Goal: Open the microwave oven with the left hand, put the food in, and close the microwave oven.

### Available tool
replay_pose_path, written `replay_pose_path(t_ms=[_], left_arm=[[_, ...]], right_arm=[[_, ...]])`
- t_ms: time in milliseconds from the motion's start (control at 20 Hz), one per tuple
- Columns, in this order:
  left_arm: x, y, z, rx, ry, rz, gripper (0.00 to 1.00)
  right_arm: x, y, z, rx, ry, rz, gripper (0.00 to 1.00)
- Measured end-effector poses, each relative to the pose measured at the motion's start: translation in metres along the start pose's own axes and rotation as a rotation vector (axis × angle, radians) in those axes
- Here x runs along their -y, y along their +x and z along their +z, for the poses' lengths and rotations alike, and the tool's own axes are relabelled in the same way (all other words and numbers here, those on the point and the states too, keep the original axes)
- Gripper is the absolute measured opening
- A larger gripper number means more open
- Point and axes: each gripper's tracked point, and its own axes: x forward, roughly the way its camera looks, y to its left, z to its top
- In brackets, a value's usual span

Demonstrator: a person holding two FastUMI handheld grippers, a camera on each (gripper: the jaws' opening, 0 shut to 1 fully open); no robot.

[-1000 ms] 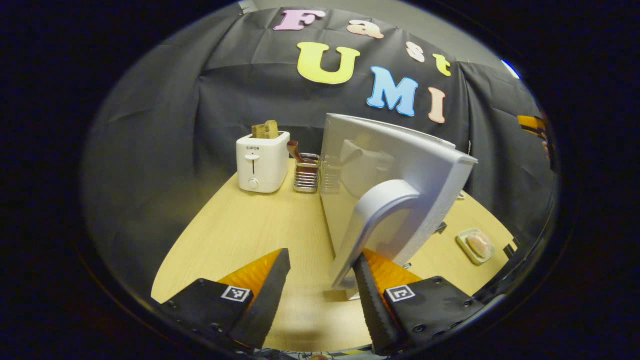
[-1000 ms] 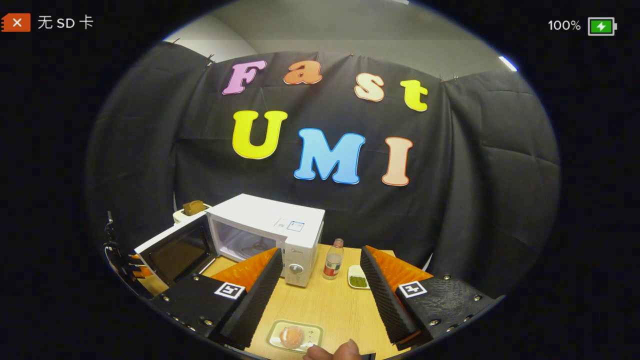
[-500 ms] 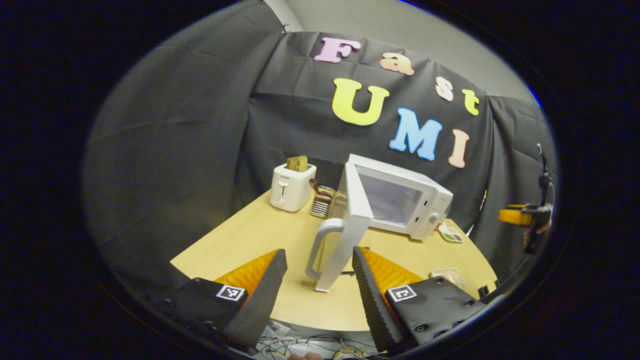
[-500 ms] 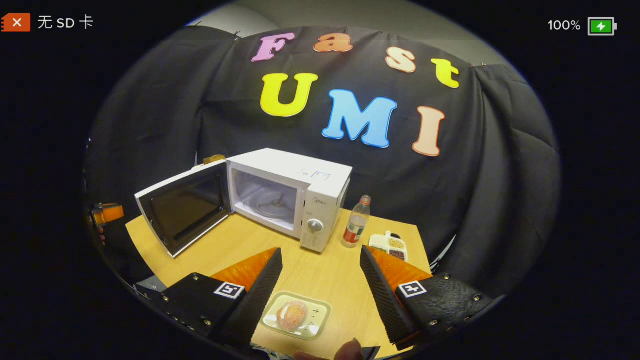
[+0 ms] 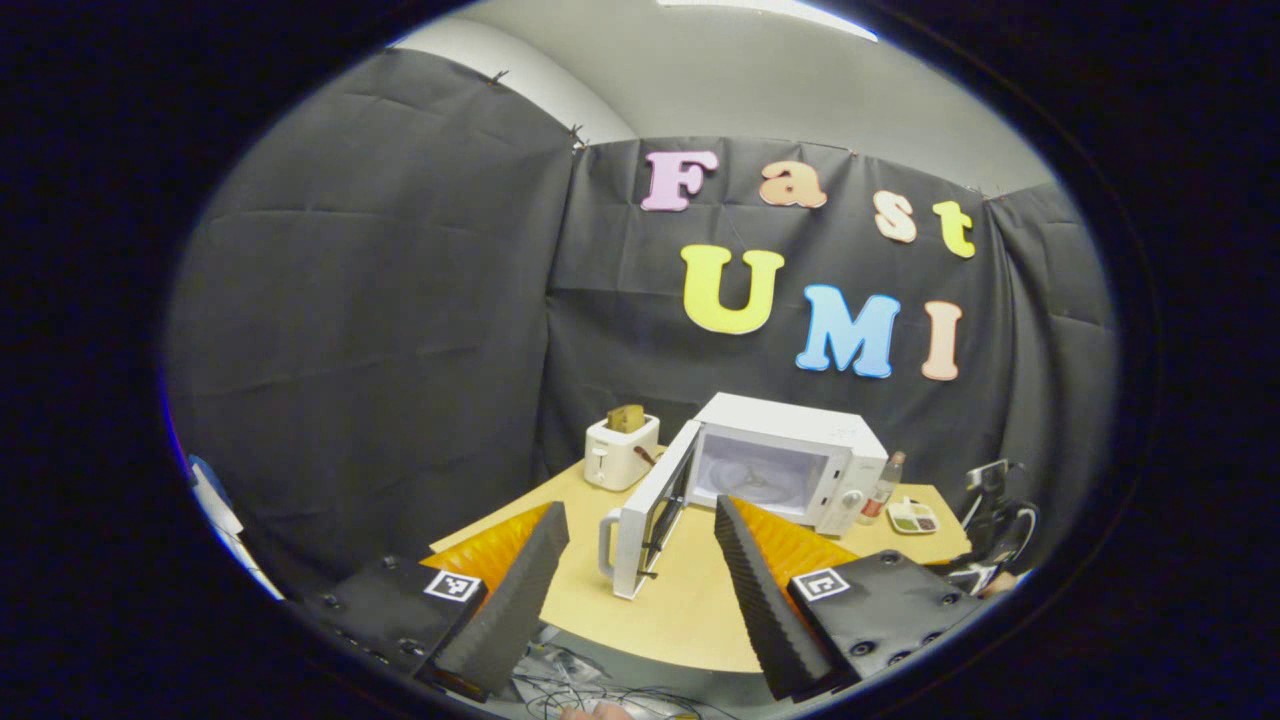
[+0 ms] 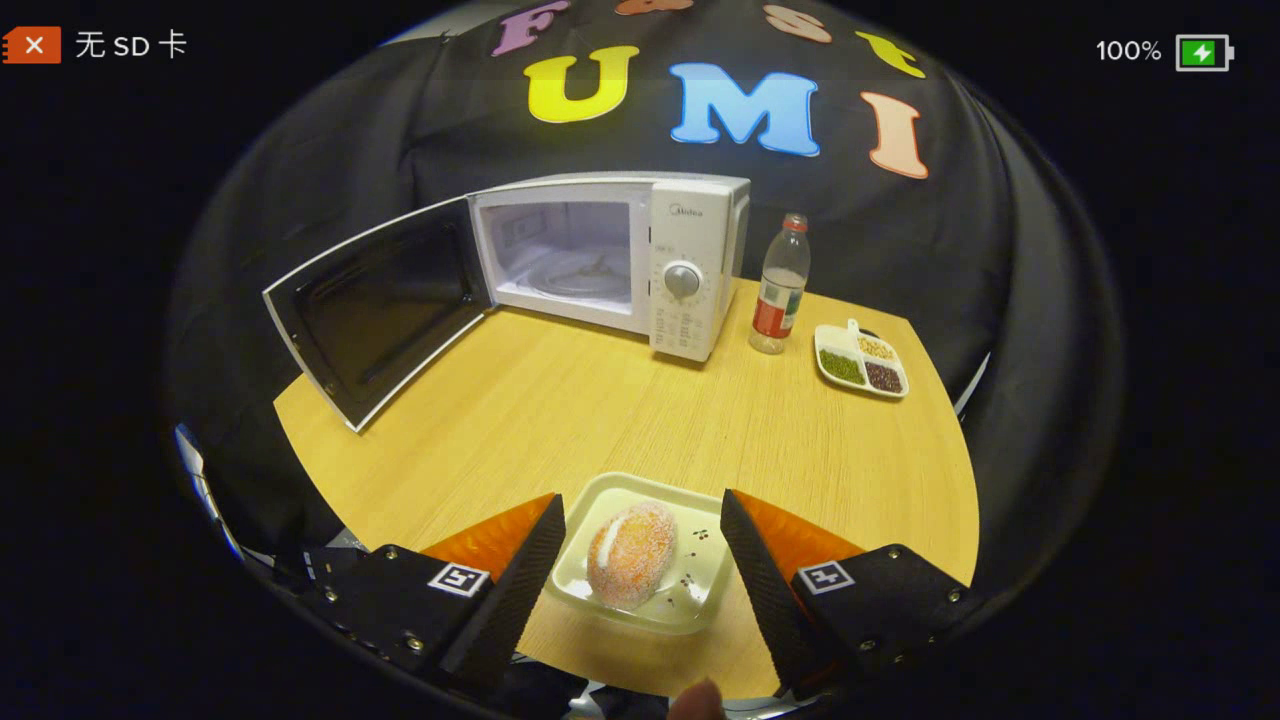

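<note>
Mid-frame in the right gripper view, bare table (image 6: 560,400) runs to the microwave's open cavity (image 6: 570,262) — door (image 6: 375,305) flanks left, bottle (image 6: 780,285) right.

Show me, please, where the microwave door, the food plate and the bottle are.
microwave door (image 6: 375,305): right gripper view, dark inner window.
food plate (image 6: 700,590): right gripper view, bare right part.
bottle (image 6: 778,290): right gripper view, body.

My fingers (image 6: 535,570) carry matt black ribbed pads on glossy orange plastic. The counter (image 6: 560,400) is pale wood with a fine, smooth grain. The far microwave (image 6: 690,260) has a smooth, slightly glossy white shell, and its door (image 6: 375,305) a dark shiny window. The near tray (image 6: 690,600) looks like glazed pale ceramic or plastic; the bun (image 6: 630,555) on it is rough and sugary. The bottle (image 6: 782,285) is clear plastic.
</note>
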Motion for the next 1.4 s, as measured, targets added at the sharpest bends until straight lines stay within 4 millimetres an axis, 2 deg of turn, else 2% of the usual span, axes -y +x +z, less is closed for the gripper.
replay_pose_path(t_ms=[200,400,500,650,750,800,950,1050,1150,1250,1350,1400], left_arm=[[0.034,-0.033,0.018,-0.005,0.032,0.017,0.94],[0.057,-0.047,0.039,0.021,0.056,0.017,0.94],[0.064,-0.051,0.037,0.021,0.069,0.002,0.94],[0.063,-0.053,0.029,0.016,0.100,-0.024,0.94],[0.062,-0.049,0.023,0.008,0.112,-0.062,0.94],[0.060,-0.045,0.022,0.009,0.112,-0.087,0.94],[0.053,-0.032,0.029,0.026,0.068,-0.175,0.95],[0.042,-0.022,0.036,0.047,0.012,-0.234,0.95],[0.021,-0.011,0.044,0.072,-0.037,-0.277,0.95],[-0.006,-0.002,0.049,0.087,-0.060,-0.298,0.94],[-0.033,0.006,0.060,0.118,-0.059,-0.301,0.94],[-0.043,0.008,0.066,0.131,-0.060,-0.311,0.94]], right_arm=[[0.000,0.022,-0.026,-0.058,0.053,-0.004,0.96],[-0.007,0.037,-0.048,-0.123,0.094,0.013,0.96],[-0.011,0.041,-0.061,-0.154,0.091,0.013,0.96],[-0.014,0.051,-0.071,-0.179,0.073,-0.013,0.96],[-0.012,0.056,-0.080,-0.207,0.068,-0.050,0.96],[-0.011,0.057,-0.077,-0.197,0.070,-0.070,0.96],[-0.013,0.061,-0.078,-0.210,0.089,-0.102,0.97],[-0.016,0.063,-0.077,-0.234,0.113,-0.117,0.92],[-0.020,0.064,-0.072,-0.249,0.115,-0.110,0.77],[-0.020,0.063,-0.074,-0.286,0.143,-0.131,0.69],[-0.021,0.054,-0.063,-0.268,0.181,-0.152,0.60],[-0.021,0.049,-0.055,-0.246,0.200,-0.163,0.60]])
